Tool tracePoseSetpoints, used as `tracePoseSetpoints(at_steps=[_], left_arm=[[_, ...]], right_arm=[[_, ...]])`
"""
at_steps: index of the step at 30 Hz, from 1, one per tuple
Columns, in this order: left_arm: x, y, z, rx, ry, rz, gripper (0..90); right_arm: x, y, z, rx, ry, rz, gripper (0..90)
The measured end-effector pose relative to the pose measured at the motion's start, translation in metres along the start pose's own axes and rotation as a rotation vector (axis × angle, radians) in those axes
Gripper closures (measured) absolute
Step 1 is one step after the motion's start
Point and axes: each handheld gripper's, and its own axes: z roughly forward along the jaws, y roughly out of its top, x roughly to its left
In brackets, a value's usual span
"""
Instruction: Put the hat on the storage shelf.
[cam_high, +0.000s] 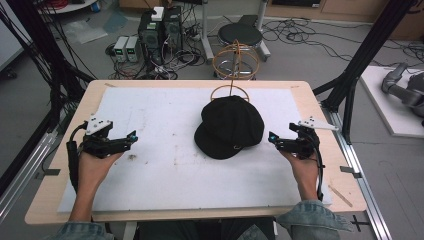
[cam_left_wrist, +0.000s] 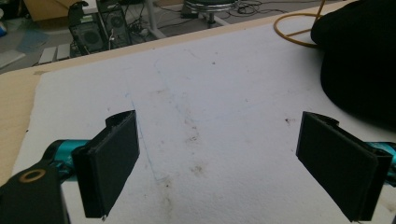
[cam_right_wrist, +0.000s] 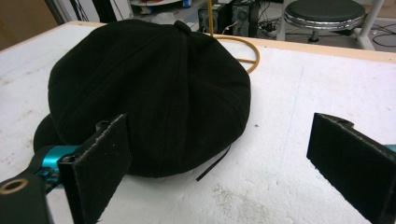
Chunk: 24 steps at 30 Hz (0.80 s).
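Note:
A black cap lies on the white mat, right of centre, its brim toward the front left. In the right gripper view the cap sits just beyond the jaws, a thin black strap sticking out from under it. My right gripper rests open on the mat just right of the cap, with nothing between its jaws. My left gripper rests open on the mat at the left, well away from the cap. The left gripper view has the cap at the far right edge.
An orange wire stand rises at the table's far edge right behind the cap, its ring base on the mat. The wooden table edge frames the mat. Beyond the table are a stool, computer cases and cables on the floor.

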Motion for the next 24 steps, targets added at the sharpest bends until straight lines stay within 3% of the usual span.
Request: tracePoseSetpoints(at_steps=[24], left_arm=[[-0.0010, 0.0016, -0.0026, -0.009, -0.006, -0.003, 13.6]], right_arm=[[-0.0009, -0.0007, 0.0017, 0.000, -0.003, 0.001, 6.6]])
